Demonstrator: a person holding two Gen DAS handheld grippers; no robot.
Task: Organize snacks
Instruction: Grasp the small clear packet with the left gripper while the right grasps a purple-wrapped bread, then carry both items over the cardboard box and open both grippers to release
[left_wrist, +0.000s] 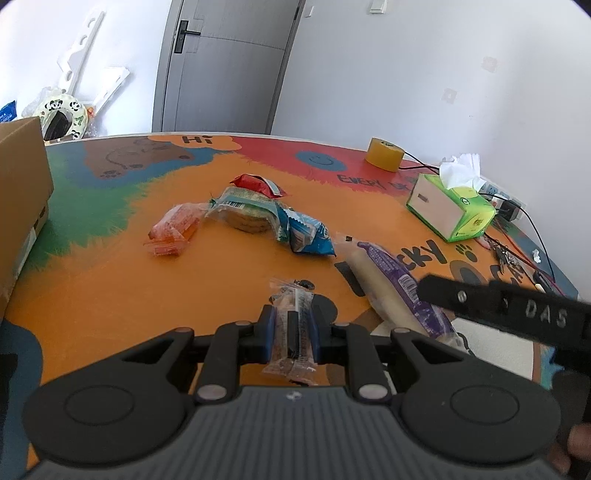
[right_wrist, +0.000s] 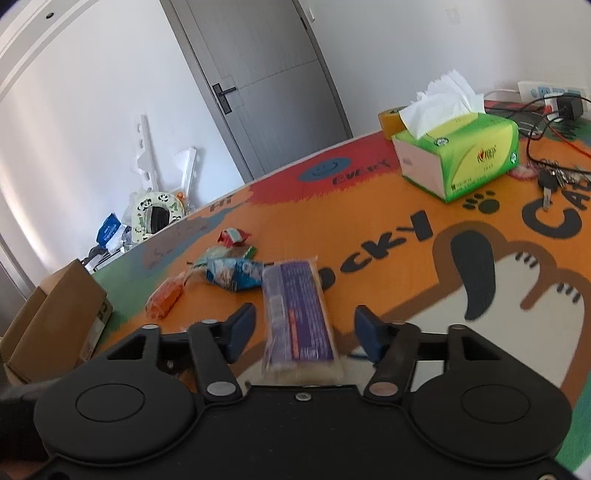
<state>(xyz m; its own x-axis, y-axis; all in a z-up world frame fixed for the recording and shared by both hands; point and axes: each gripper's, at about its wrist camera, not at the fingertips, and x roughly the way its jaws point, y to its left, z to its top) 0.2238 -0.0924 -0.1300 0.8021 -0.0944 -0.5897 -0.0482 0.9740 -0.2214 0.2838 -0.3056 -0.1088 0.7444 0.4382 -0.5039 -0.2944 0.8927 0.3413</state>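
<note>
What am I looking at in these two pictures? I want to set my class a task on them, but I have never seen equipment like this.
No robot here: a person holds a pair of hand-held tongs in each hand, each with a wide-angle camera looking along its fingers. One picture is from the left tongs, the other from the right tongs. The left tongs are shut on a small clear snack packet. The right tongs stand open around a long purple packet without pressing it. On the colourful table lie more snacks: an orange packet, a blue packet, a red packet. There is also a green tissue box, a tape roll and a cardboard box.
</note>
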